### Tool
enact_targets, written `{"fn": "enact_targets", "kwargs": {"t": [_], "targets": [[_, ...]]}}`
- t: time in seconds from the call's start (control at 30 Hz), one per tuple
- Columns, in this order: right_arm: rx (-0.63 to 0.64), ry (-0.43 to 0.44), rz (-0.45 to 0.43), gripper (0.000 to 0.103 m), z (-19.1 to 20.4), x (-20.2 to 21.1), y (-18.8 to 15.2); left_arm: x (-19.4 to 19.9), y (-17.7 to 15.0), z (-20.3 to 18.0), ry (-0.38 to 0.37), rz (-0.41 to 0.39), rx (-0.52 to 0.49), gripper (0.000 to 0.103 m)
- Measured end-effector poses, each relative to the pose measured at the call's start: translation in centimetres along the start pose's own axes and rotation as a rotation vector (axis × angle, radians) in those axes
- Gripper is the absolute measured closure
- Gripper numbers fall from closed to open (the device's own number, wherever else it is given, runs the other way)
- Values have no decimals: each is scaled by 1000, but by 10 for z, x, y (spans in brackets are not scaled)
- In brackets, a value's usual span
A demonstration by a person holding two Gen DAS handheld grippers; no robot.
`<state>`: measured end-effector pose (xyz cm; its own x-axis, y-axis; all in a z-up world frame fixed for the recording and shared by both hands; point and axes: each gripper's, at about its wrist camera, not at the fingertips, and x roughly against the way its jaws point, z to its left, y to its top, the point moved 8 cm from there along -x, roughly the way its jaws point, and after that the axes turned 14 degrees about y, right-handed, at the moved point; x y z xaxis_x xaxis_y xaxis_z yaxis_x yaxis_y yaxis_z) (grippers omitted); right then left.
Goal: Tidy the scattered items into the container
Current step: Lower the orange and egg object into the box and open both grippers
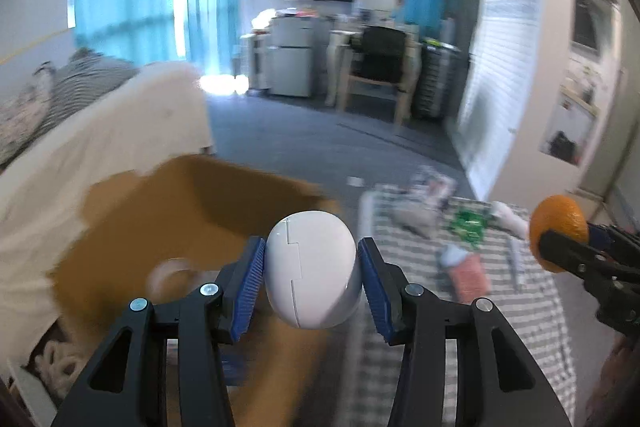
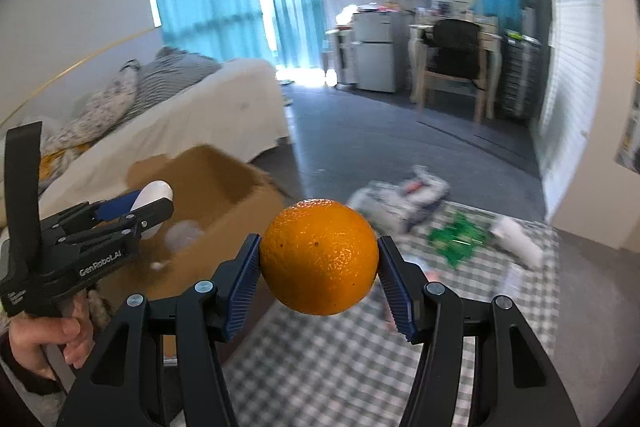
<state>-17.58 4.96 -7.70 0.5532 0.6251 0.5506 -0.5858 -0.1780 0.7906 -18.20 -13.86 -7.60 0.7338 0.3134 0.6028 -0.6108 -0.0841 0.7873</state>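
My left gripper (image 1: 311,267) is shut on a white egg-shaped case (image 1: 310,269) and holds it above the near right rim of an open cardboard box (image 1: 132,227). A tape roll (image 1: 172,277) lies inside the box. My right gripper (image 2: 319,263) is shut on an orange (image 2: 319,261) and holds it in the air over the checked cloth (image 2: 320,359), right of the box (image 2: 224,187). The left gripper with the white case (image 2: 154,201) shows at the left in the right wrist view. The orange (image 1: 558,227) shows at the right edge in the left wrist view.
On the checked cloth (image 1: 440,347) lie a pink-and-white packet (image 1: 466,269), a green packet (image 1: 470,223), a white object (image 1: 510,221) and a crumpled wrapper (image 1: 424,195). A white-covered bed (image 1: 100,131) stands left of the box. A chair (image 2: 454,59) and small fridge (image 2: 376,51) stand far back.
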Motion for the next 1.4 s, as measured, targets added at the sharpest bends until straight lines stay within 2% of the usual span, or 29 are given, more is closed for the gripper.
{"fn": "enact_targets", "kwargs": {"t": [0.17, 0.3, 0.43, 0.53, 0.63, 0.73, 0.97, 1.17, 1.23, 1.4], "targets": [[57, 68, 48, 46, 49, -46, 4, -24, -20, 61, 65, 66, 30, 55], [96, 107, 87, 46, 81, -76, 3, -41, -37, 89, 94, 108, 70, 55], [106, 134, 112, 46, 93, -100, 4, -51, -52, 107, 100, 137, 81, 55], [107, 145, 134, 46, 96, -118, 4, -60, -61, 110, 90, 163, 80, 54], [103, 148, 146, 46, 99, -129, 4, -67, -57, 105, 68, 179, 88, 54], [88, 138, 141, 46, 93, -128, 5, -70, -49, 93, 24, 189, 76, 54], [75, 92, 123, 46, 75, -122, 14, -85, -50, 67, -12, 227, 39, 54], [78, 95, 142, 46, 75, -131, 13, -79, -46, 67, -13, 201, 46, 50], [77, 103, 149, 46, 77, -137, 11, -78, -43, 71, -11, 192, 51, 39], [103, 130, 171, 46, 92, -152, 10, -67, -38, 92, 17, 157, 80, 39]]}}
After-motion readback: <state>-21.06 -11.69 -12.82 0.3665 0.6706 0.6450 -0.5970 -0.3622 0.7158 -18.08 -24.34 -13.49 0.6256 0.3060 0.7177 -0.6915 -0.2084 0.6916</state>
